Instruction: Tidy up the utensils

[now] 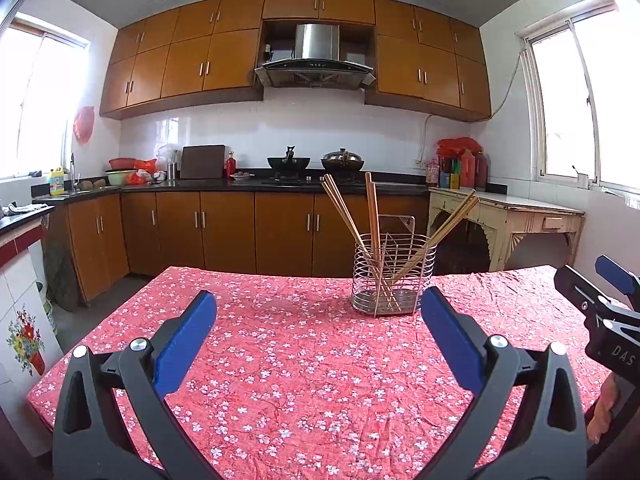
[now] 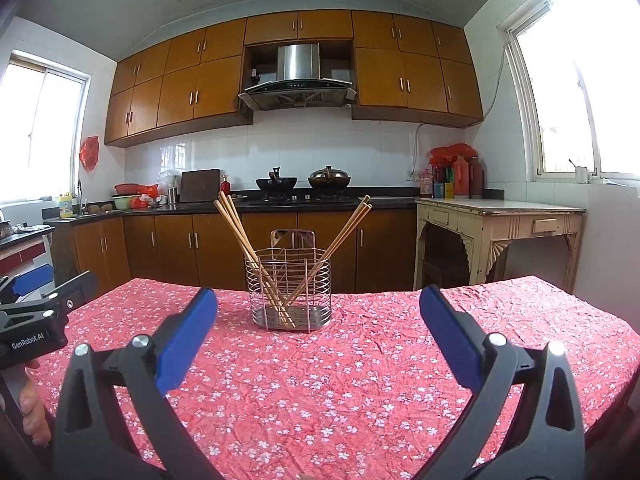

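Observation:
A wire utensil holder (image 1: 391, 276) (image 2: 289, 285) stands on the table with the red floral cloth (image 1: 280, 344) (image 2: 360, 360). Several wooden chopsticks (image 1: 348, 216) (image 2: 236, 224) lean out of it to both sides. My left gripper (image 1: 318, 308) hangs open above the cloth, short of the holder and to its left, with nothing between its blue pads. My right gripper (image 2: 318, 308) is open too, a little right of the holder and short of it, also empty. Each gripper shows at the edge of the other's view, held by a hand.
Behind the table runs a kitchen counter (image 1: 240, 184) with two woks on a stove (image 1: 316, 162), wooden cabinets above and below. A cream side table (image 1: 508, 216) stands at the right by a window. The table's left edge drops to the floor.

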`<state>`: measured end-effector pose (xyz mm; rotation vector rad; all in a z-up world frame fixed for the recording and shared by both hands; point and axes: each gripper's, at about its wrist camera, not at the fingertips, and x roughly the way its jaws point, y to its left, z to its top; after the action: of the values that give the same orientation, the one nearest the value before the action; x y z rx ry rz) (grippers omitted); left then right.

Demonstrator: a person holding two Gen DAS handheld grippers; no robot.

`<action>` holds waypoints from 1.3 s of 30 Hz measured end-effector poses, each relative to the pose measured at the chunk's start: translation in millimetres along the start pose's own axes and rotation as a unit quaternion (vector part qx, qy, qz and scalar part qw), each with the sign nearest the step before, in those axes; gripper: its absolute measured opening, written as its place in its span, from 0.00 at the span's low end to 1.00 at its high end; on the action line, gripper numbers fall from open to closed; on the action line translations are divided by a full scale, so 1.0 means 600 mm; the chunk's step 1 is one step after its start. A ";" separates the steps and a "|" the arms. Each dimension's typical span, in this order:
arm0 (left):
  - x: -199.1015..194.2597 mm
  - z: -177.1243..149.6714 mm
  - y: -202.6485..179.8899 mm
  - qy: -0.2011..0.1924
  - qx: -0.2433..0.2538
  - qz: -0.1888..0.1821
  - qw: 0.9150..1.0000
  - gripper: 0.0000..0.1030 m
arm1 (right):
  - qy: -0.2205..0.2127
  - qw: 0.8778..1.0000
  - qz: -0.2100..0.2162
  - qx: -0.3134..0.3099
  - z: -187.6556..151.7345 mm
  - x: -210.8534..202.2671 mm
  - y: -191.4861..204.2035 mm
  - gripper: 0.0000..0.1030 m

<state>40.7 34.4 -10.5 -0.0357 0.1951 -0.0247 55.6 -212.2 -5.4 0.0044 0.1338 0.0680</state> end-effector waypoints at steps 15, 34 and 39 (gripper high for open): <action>0.003 0.000 -0.003 0.001 -0.002 -0.002 1.000 0.98 | 0.000 1.000 0.001 -0.001 -0.001 0.001 -0.001 0.96; 0.003 -0.002 -0.001 0.005 -0.004 -0.003 1.000 0.98 | 0.002 1.000 0.002 -0.001 -0.002 0.000 0.000 0.96; 0.004 -0.002 -0.003 0.006 -0.004 -0.004 1.000 0.98 | 0.002 1.000 0.002 0.000 -0.004 0.000 0.001 0.96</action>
<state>42.8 32.7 -12.3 -0.0435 0.2077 -0.0314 55.3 -211.7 -7.9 0.0049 0.1382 0.0722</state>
